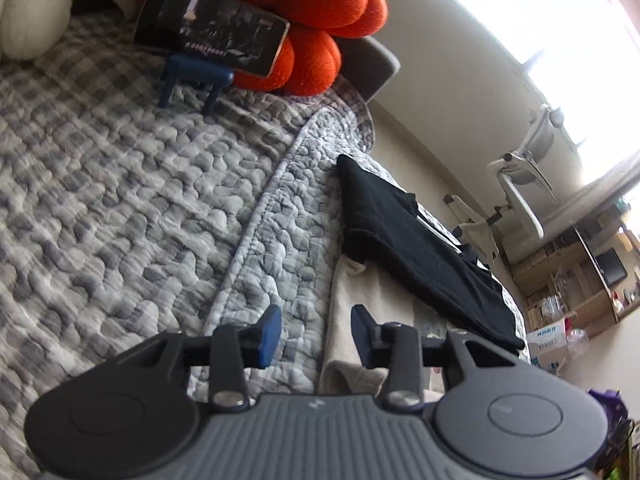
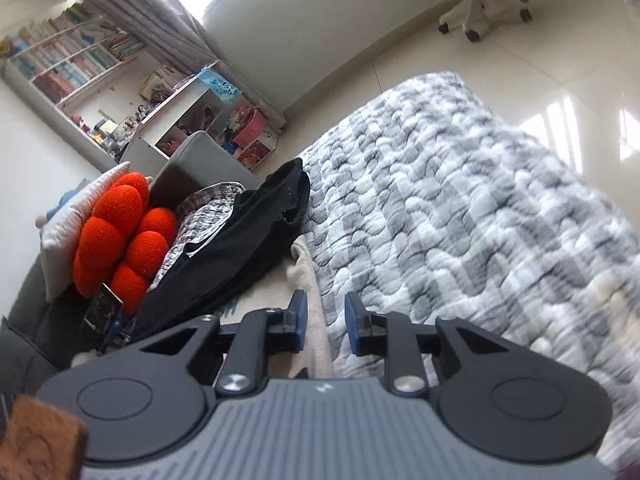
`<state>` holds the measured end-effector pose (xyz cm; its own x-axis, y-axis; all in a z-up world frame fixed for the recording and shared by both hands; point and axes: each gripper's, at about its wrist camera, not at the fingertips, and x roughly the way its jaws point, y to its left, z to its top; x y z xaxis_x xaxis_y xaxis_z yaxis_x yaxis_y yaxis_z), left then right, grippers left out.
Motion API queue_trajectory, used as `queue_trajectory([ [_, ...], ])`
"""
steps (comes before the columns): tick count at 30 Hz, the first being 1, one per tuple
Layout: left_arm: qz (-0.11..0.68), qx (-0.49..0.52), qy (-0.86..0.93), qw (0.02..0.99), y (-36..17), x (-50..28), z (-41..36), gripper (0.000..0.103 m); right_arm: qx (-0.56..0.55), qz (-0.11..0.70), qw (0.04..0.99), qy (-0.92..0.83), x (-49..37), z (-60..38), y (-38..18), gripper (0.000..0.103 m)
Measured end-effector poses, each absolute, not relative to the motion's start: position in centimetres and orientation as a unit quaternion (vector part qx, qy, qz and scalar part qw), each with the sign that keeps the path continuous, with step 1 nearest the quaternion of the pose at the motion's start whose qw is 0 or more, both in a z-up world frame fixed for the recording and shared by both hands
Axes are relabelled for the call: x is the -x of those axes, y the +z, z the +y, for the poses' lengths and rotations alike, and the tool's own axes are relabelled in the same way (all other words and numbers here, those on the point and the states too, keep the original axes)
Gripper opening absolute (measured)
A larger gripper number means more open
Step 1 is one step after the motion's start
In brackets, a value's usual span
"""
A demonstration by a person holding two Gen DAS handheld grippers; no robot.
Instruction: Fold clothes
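Cream cloth (image 1: 352, 308) lies flat on the bed's quilt (image 1: 132, 208), folded edge at both sets of tips; black garment (image 1: 420, 248) beside it on the right, partly overlapping. Left hand-held gripper (image 1: 316, 330) and right hand-held gripper (image 2: 326, 322) spread, nothing pinched. Next: drop both evenly, pinch that edge only, stay clear of the quilt.

No legible text: blurred white lettering on the phone (image 1: 212, 24), blue print on a cardboard box (image 1: 550, 340).
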<state>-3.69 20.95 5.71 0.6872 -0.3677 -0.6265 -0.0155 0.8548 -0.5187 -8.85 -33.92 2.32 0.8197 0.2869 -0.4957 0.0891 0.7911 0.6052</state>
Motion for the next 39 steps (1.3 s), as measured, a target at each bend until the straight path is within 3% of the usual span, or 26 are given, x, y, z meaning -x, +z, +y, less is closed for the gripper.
queue_trajectory([
  [5,0.36,0.156,-0.156,0.907,6.3,6.2,20.6,0.05,-0.132,0.286,0.943,0.11,9.8,-31.6,4.4,0.031],
  [9,0.353,0.114,-0.198,0.907,6.3,7.4,20.1,0.069,-0.006,0.301,0.94,0.16,9.7,-28.6,4.5,0.04],
  [11,0.357,0.131,-0.212,0.9,5.8,7.1,19.6,0.077,-0.002,0.312,0.936,0.166,8.7,-27.9,4.0,0.04],
  [15,0.361,0.129,-0.194,0.903,4.8,5.8,17.8,0.077,-0.022,0.316,0.936,0.155,6.8,-27.0,2.8,0.04],
  [16,0.363,0.117,-0.185,0.906,4.6,5.3,17.2,0.073,-0.025,0.315,0.938,0.144,6.6,-26.9,2.7,0.038],
  [17,0.367,0.108,-0.176,0.907,4.5,4.9,16.7,0.069,-0.028,0.314,0.94,0.133,6.4,-26.8,2.5,0.023],
  [18,0.373,0.105,-0.17,0.906,4.3,4.5,16.4,0.049,-0.03,0.312,0.941,0.127,6.3,-26.7,2.4,0.015],
  [19,0.381,0.104,-0.162,0.904,4.1,4.0,16.1,0.017,-0.031,0.307,0.943,0.123,6.4,-26.7,2.4,0.015],
  [20,0.386,0.106,-0.154,0.903,3.9,3.7,16.0,0.009,-0.03,0.3,0.946,0.121,6.7,-26.6,2.4,0.014],
  [27,0.388,0.163,-0.117,0.899,4.9,2.7,16.5,0.008,-0.052,0.246,0.965,0.079,8.2,-27.4,3.5,0.012],
  [29,0.411,0.206,-0.098,0.883,4.4,1.4,17.2,0.009,-0.058,0.244,0.966,0.055,7.6,-27.7,3.2,0.0],
  [30,0.418,0.226,-0.091,0.875,4.0,0.9,17.5,0.011,-0.064,0.243,0.967,0.043,7.3,-27.9,3.0,0.0],
  [31,0.423,0.24,-0.085,0.869,3.7,0.5,17.7,0.021,-0.076,0.246,0.966,0.036,7.0,-28.2,2.9,0.0],
  [32,0.425,0.252,-0.087,0.865,3.5,0.2,17.9,0.033,-0.088,0.251,0.963,0.031,6.8,-28.6,2.5,0.0],
  [33,0.424,0.262,-0.093,0.862,3.4,0.1,18.2,0.055,-0.088,0.256,0.962,0.03,6.6,-28.6,2.3,0.0],
  [36,0.405,0.278,-0.108,0.864,3.8,0.6,19.0,0.065,-0.078,0.262,0.96,0.067,6.8,-28.2,2.1,0.001],
  [38,0.39,0.274,-0.11,0.872,4.2,1.0,19.6,0.068,-0.069,0.261,0.959,0.088,7.1,-28.0,2.3,0.015],
  [39,0.386,0.269,-0.116,0.875,4.3,1.1,19.8,0.07,-0.065,0.262,0.958,0.094,7.1,-27.9,2.4,0.015],
])
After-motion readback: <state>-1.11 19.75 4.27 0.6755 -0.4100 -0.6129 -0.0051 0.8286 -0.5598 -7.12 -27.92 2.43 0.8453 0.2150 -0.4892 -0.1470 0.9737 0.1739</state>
